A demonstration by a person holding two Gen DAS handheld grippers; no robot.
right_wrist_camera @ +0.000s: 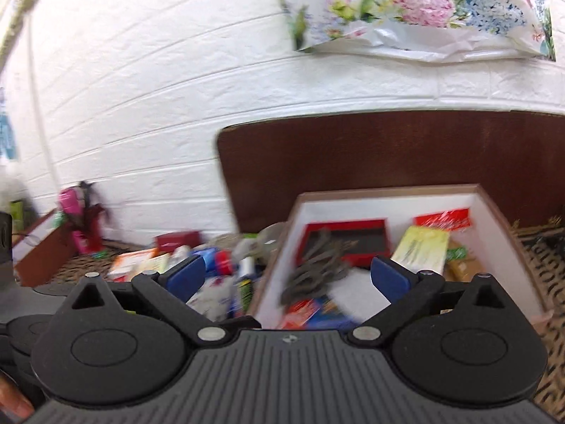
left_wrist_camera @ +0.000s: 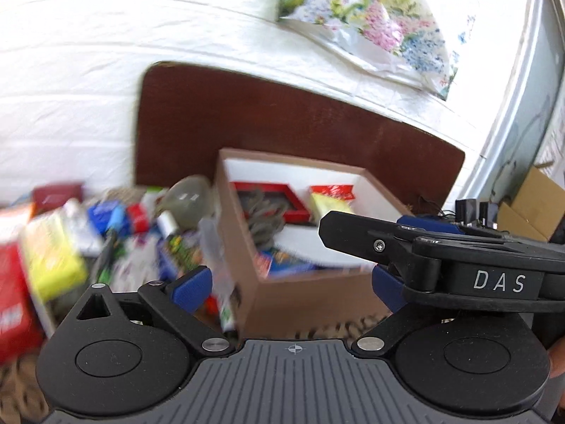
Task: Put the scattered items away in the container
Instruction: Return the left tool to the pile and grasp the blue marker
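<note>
A brown cardboard box with a white inside (left_wrist_camera: 303, 293) (right_wrist_camera: 508, 233) stands on a patterned surface. It holds a red tray (right_wrist_camera: 348, 238), a grey cord bundle (right_wrist_camera: 317, 268), a yellow pack (right_wrist_camera: 422, 249) and other packets. A blurred pile of scattered items (left_wrist_camera: 116, 240) (right_wrist_camera: 219, 268) lies to the left of the box. My left gripper (left_wrist_camera: 289, 284) is open and empty, in front of the box. My right gripper (right_wrist_camera: 287, 277) is open and empty, over the box's left front corner. The right gripper also shows in the left wrist view (left_wrist_camera: 420, 235), reaching in from the right.
A dark brown board (left_wrist_camera: 282, 120) (right_wrist_camera: 388, 155) leans on the white brick wall behind the box. A floral plastic sheet (right_wrist_camera: 423, 10) hangs on the wall. A cardboard carton (left_wrist_camera: 529, 208) sits at the right. A pink object (right_wrist_camera: 76, 219) stands at the far left.
</note>
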